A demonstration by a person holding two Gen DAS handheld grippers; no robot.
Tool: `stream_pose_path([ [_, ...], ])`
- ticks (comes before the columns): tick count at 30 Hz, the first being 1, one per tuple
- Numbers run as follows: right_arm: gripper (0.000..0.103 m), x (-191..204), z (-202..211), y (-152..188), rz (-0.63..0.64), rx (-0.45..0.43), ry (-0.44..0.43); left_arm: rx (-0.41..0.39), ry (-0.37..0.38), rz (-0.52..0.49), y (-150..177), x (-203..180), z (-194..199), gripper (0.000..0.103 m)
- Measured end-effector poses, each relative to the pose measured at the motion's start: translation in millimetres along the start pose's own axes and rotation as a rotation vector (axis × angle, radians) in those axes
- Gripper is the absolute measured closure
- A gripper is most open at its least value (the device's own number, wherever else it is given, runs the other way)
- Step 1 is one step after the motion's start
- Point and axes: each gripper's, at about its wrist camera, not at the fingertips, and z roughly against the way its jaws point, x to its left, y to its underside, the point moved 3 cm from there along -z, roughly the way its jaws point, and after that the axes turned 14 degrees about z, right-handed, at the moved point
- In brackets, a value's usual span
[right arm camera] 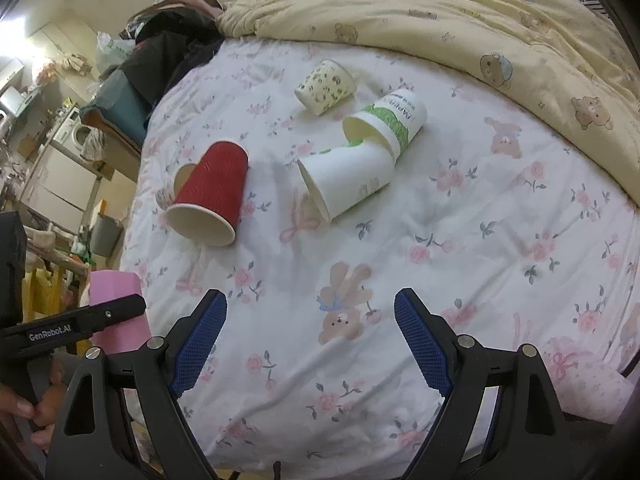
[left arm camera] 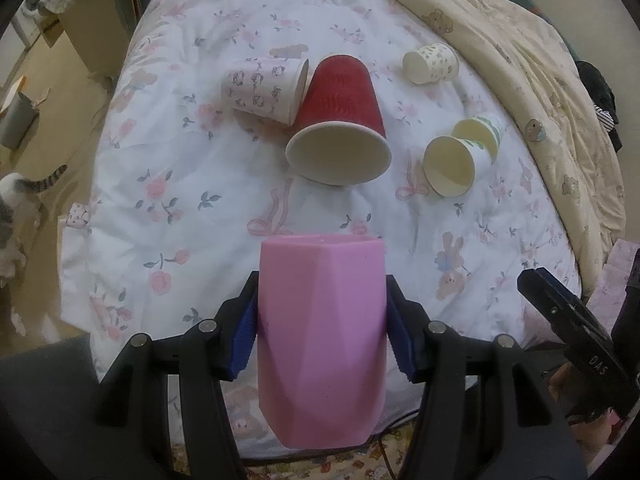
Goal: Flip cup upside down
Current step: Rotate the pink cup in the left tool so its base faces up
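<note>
My left gripper [left arm camera: 322, 312] is shut on a pink faceted cup [left arm camera: 322, 340], held upright above the near edge of the bed; the cup also shows at the left of the right wrist view [right arm camera: 116, 312]. A red ribbed paper cup [left arm camera: 340, 120] lies on its side on the flowered sheet, mouth toward me, and shows in the right wrist view too [right arm camera: 210, 196]. My right gripper [right arm camera: 310, 344] is open and empty over the sheet near the bed's front edge.
Other paper cups lie on their sides: a floral one [left arm camera: 264, 88], a small patterned one [left arm camera: 430, 63], and two white-and-green ones [right arm camera: 360, 168]. A cream bear-print duvet [right arm camera: 460, 12] is heaped at the back right. A cat [left arm camera: 12, 200] stands on the floor at left.
</note>
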Motion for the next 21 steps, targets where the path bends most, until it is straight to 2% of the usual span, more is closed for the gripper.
stream_pose_path([
  [3,0.015,3,-3,1,0.016,0.000,-0.001,-0.012,-0.025,0.016,1,7,-10,0.050],
  [5,0.015,6,-4,1,0.028,-0.008,-0.013,0.008,-0.006,0.046,1,9,-13,0.050],
  [7,0.015,8,-2,0,0.023,-0.027,-0.035,0.013,0.011,0.026,0,3,-13,0.050],
  [11,0.015,13,-1,-4,0.021,-0.052,-0.082,-0.029,0.013,0.003,-2,-3,-7,0.050],
  [14,0.015,18,-5,-4,0.037,-0.036,-0.100,-0.034,0.030,0.001,-3,-5,-5,0.050],
  [20,0.015,37,-19,4,0.072,0.038,-0.212,-0.041,0.067,0.023,-8,-4,-1,0.050],
  [21,0.014,42,-19,4,0.102,0.038,-0.204,-0.039,0.076,0.019,-8,-5,0,0.050],
])
